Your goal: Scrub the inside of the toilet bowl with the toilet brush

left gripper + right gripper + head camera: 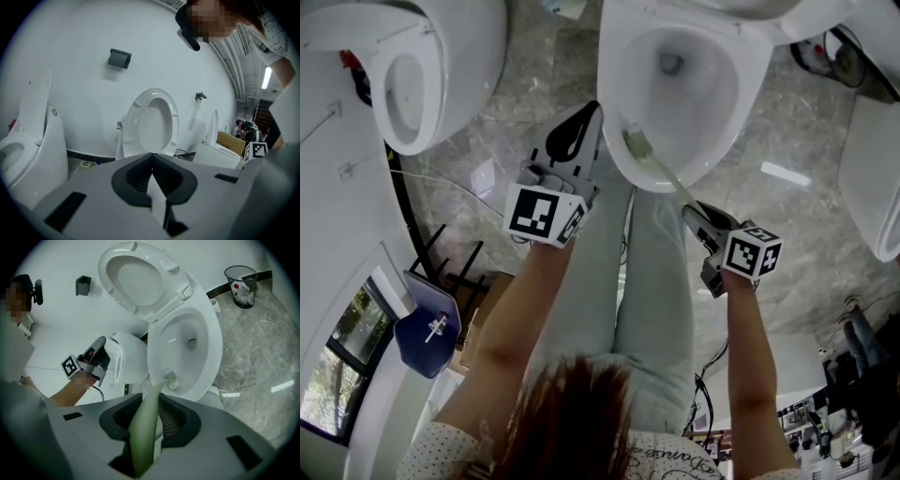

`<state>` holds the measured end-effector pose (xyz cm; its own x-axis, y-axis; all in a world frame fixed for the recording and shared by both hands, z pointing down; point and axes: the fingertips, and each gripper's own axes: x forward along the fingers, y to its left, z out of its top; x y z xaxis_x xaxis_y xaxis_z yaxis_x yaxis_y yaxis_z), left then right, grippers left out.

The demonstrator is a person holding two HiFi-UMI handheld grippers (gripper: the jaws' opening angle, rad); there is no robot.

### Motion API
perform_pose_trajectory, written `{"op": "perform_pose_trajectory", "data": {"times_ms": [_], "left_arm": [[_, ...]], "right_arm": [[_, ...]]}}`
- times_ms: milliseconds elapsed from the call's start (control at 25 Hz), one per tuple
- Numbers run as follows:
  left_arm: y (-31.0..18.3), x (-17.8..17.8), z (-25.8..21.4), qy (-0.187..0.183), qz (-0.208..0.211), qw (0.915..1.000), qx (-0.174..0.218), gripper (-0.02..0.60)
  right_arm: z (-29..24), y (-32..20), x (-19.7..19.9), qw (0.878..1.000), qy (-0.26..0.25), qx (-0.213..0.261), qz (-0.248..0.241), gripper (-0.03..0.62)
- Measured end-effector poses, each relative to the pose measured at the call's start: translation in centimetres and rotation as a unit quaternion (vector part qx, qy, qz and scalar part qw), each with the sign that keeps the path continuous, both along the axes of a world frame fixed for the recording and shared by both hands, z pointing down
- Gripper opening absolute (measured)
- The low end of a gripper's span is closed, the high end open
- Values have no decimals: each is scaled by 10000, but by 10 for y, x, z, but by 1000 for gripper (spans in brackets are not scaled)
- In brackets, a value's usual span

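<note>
The white toilet bowl (741, 84) stands open at the top centre of the head view, its seat and lid (136, 282) raised. A toilet brush with a pale green handle (145, 427) runs from my right gripper (689, 208) up to the bowl. Its white bristle head (636, 142) rests on the inside of the bowl's near wall, just below the rim (170, 378). My right gripper (152, 399) is shut on the handle. My left gripper (592, 108) hangs just left of the bowl's rim with its jaws (151, 157) shut on nothing.
A second toilet (412, 75) stands to the left and a third (872, 187) at the right edge. A wire waste bin (241, 284) sits on the marble floor right of the bowl. The person's legs (628, 281) stand before the bowl. A blue chair (427, 328) is at lower left.
</note>
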<state>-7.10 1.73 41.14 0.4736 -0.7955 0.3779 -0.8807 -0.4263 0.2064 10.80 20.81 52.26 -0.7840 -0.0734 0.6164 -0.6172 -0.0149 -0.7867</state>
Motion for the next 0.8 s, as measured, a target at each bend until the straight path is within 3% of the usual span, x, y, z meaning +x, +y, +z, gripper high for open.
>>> {"op": "perform_pose_trajectory", "data": {"times_ms": [800], "left_arm": [[-3,3,3,26,-4,10000,-59,3]], "right_arm": [[-7,3,35,9871,913,121,-1306,121]]}}
